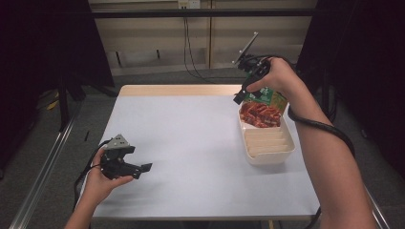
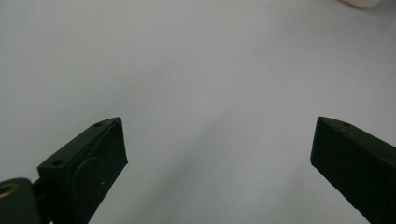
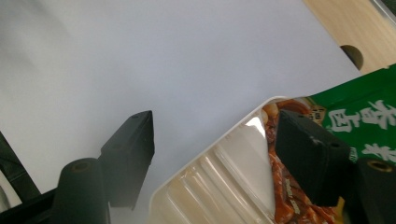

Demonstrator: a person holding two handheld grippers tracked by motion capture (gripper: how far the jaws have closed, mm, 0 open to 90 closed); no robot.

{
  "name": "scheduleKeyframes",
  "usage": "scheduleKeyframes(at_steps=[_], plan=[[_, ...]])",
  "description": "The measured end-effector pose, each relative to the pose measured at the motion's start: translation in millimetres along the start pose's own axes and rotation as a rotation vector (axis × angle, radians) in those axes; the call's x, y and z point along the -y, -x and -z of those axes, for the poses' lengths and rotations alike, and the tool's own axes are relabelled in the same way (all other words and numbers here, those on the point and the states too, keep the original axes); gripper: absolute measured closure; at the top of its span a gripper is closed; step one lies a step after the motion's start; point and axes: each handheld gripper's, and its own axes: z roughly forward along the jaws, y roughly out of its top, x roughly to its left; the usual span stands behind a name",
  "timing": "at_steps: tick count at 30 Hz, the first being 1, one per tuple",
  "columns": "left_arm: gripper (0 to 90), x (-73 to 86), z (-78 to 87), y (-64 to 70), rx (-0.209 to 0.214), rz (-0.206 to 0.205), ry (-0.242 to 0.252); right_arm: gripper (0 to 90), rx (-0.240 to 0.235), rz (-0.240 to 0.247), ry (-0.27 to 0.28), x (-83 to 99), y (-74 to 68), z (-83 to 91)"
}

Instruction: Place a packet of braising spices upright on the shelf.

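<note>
1. Right gripper (image 1: 240, 97) is held above the far end of the white tray (image 1: 270, 155), near the far right part of the table (image 1: 191, 143). In the right gripper view its jaws stand spread, nothing clamped between them.
2. Snack packet (image 1: 265, 107): green top, red-brown food print below. It stands in the far end of the tray, leaning on the tray's far wall.
3. Right gripper view: the packet (image 3: 369, 121) lies just behind the right-hand jaw, touching or nearly so; cannot tell which. The tray rim (image 3: 210, 147) runs across the gap between the jaws; the left-hand jaw sits outside the tray, over bare table.
4. Writing: large white Chinese characters on the packet's green panel, partly cut off by the picture's edge; not legible as a brand.
5. Tray's near compartments show ribbed dividers and hold nothing.
6. Left gripper (image 1: 143, 169) is held low at the near left of the table, well apart from the tray. Left gripper view: jaws released wide, plain table surface (image 2: 196, 84) between them.
</note>
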Motion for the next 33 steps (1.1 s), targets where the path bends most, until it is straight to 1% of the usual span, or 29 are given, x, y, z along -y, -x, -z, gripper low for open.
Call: scheduleKeyframes(at_steps=[2, 3, 4, 5, 6, 8, 9, 10, 13, 14, 15, 16, 17, 18, 20, 23, 27, 28, 30, 32, 33], plan=[[3.2, 0.1, -0.7, 0.3, 0.004, 0.002, -0.002, 27.8, -0.008, 0.005, 0.001, 0.9, -3.7, -5.0], [3.3, 0.1, -0.9, 0.3, 0.002, 0.0, -0.002, 27.6, -0.012, 0.006, -0.009, 0.7, -6.0, -7.0], [3.3, 0.2, -1.1, 0.5, 0.0, 0.0, -0.002, 27.5, -0.012, 0.021, -0.002, 1.1, -7.5, -9.9], [3.2, 0.2, -1.1, 0.5, 0.0, 0.0, -0.002, 27.6, -0.013, 0.019, -0.01, 0.9, -10.0, -11.8], [3.3, 0.0, -0.9, 0.2, -0.002, -0.008, -0.004, 27.5, -0.022, 0.028, -0.011, 1.3, -12.6, -15.3], [3.3, 0.5, -1.5, 0.5, 0.001, -0.002, 0.003, 26.7, -0.025, 0.033, -0.013, 1.6, -15.8, -19.2], [3.2, 0.8, -1.8, 0.3, 0.007, 0.003, 0.009, 26.5, -0.02, 0.04, -0.013, 2.0, -17.1, -21.6], [3.2, 0.5, -0.8, 0.2, 0.003, 0.003, -0.006, 26.3, -0.019, 0.044, -0.014, 2.4, -19.1, -23.7], [3.2, 0.8, -1.3, -0.1, 0.004, 0.009, -0.006, 24.7, -0.026, 0.053, -0.015, 4.0, -23.9, -30.7], [3.2, 0.8, -1.4, 0.1, -0.002, 0.003, -0.008, 24.1, -0.023, 0.045, -0.016, 4.3, -25.4, -31.9], [3.2, 0.7, -1.0, -0.4, 0.002, -0.006, -0.016, 23.5, -0.029, 0.053, -0.008, 5.1, -26.0, -33.8], [3.1, 0.6, -0.9, -0.6, 0.0, -0.012, -0.015, 23.2, -0.035, 0.046, -0.007, 5.6, -28.3, -35.1], [3.2, 0.7, -0.9, -0.4, 0.003, -0.006, -0.015, 23.0, -0.039, 0.058, 0.006, 6.7, -29.4, -37.5], [3.1, 0.7, -0.9, -0.4, 0.003, -0.006, -0.015, 23.0, -0.039, 0.058, 0.006, 6.7, -29.4, -37.5], [3.1, 0.7, -0.9, -0.5, 0.004, -0.006, -0.012, 22.2, -0.024, 0.062, -0.011, 8.8, -34.3, -43.1], [3.1, 0.7, -0.9, -0.4, 0.002, -0.005, -0.012, 21.7, -0.029, 0.074, -0.018, 10.9, -40.4, -51.2], [3.1, 0.5, -1.1, -0.3, 0.003, -0.013, -0.014, 20.5, -0.042, 0.1, -0.034, 12.6, -49.2, -62.0], [3.1, 0.8, -1.3, 0.4, -0.001, -0.008, -0.018, 19.8, -0.045, 0.11, -0.032, 13.1, -51.5, -65.1], [3.1, 0.9, -1.5, 0.6, 0.002, -0.002, -0.018, 18.2, -0.051, 0.107, -0.037, 13.6, -56.8, -70.9], [3.1, 0.9, -1.4, 0.6, -0.002, -0.007, -0.018, 18.3, -0.067, 0.128, -0.028, 15.0, -61.7, -79.0], [3.1, 1.1, -1.7, 1.0, 0.001, -0.004, -0.019, 17.9, -0.07, 0.121, -0.034, 15.1, -63.9, -81.0]])
